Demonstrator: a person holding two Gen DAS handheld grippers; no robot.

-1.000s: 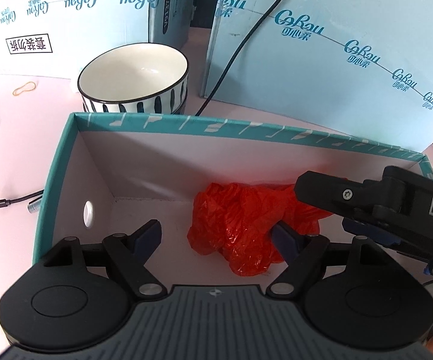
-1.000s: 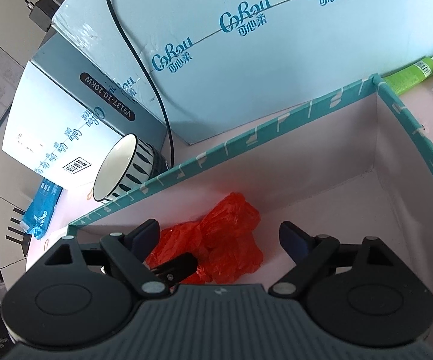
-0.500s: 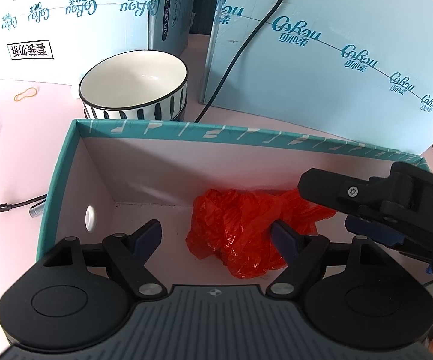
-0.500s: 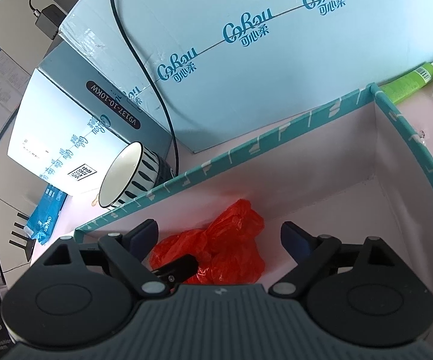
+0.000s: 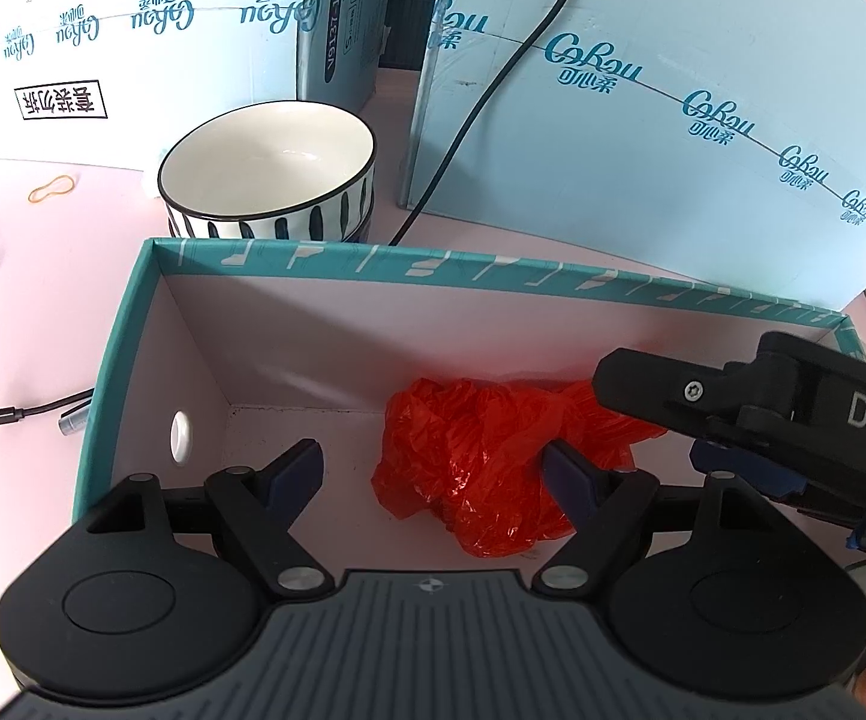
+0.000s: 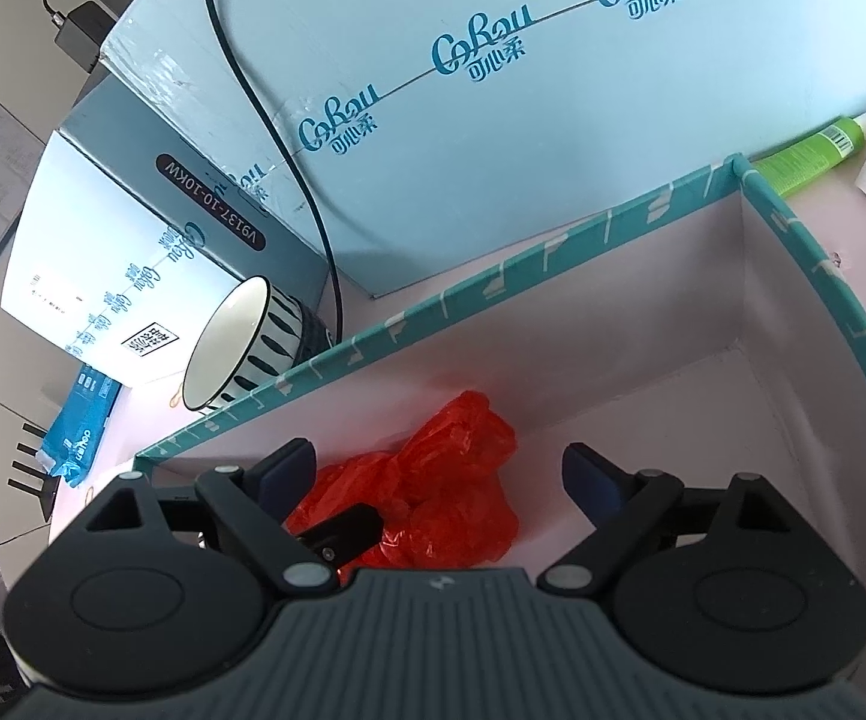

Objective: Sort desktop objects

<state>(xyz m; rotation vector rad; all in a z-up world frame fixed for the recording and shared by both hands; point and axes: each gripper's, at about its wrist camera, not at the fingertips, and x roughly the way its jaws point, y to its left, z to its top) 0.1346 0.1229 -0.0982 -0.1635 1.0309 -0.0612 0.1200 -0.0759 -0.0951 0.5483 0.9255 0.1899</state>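
Both jaw pairs are standing apart, gripping nothing: I'm hovering the left gripper (image 5: 430,471) and right gripper (image 6: 439,477) over the teal box (image 5: 493,279), where the red bag (image 5: 481,456) is lying crumpled inside.

Your right gripper (image 5: 751,414) is covering part of the red bag (image 5: 481,468) (its right end), and the green tube (image 6: 817,150) is disappearing behind the box rim (image 6: 751,174).

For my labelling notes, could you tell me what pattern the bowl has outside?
The bowl is white with dark vertical stripes and a dark rim; the left wrist view shows it best.
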